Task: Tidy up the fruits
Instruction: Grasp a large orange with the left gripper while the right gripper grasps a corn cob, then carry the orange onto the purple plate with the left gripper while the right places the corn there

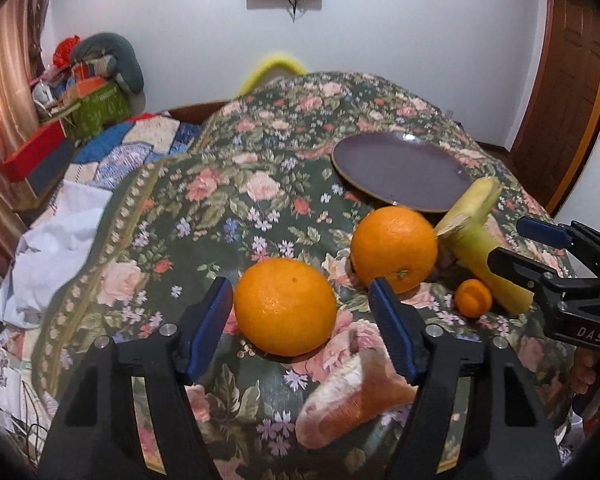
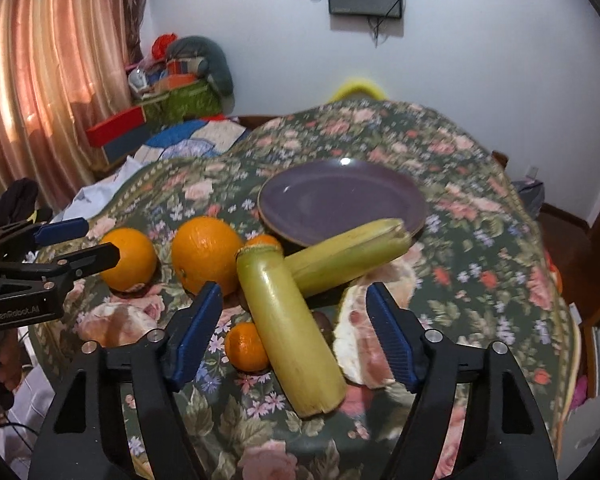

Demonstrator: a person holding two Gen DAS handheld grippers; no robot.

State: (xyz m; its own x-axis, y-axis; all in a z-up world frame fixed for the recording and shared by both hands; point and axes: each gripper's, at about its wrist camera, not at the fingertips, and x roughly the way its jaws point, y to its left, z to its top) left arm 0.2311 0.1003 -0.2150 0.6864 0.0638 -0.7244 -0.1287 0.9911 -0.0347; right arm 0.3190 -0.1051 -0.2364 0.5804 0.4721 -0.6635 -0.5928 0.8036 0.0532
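Two large oranges lie on the floral cloth: one (image 1: 286, 306) (image 2: 129, 260) sits between the open jaws of my left gripper (image 1: 300, 316), untouched; the other (image 1: 394, 248) (image 2: 206, 254) lies beyond it. Two yellow-green stalk pieces cross each other (image 2: 290, 336) (image 2: 348, 254) (image 1: 480, 256). My right gripper (image 2: 294, 332) is open around the nearer stalk piece. Two small mandarins (image 2: 246, 346) (image 2: 263, 242) lie beside the stalks; one shows in the left view (image 1: 473, 298). Peeled pomelo pieces (image 1: 352, 396) (image 2: 360, 340) lie near. An empty purple plate (image 1: 404, 170) (image 2: 342, 200) is behind.
The table drops off on all sides under the floral cloth (image 1: 228, 208). A bed with a quilt (image 1: 140, 140) and piled boxes (image 1: 92, 108) lies to the left by a curtain. A wooden door (image 1: 568, 92) is at the right.
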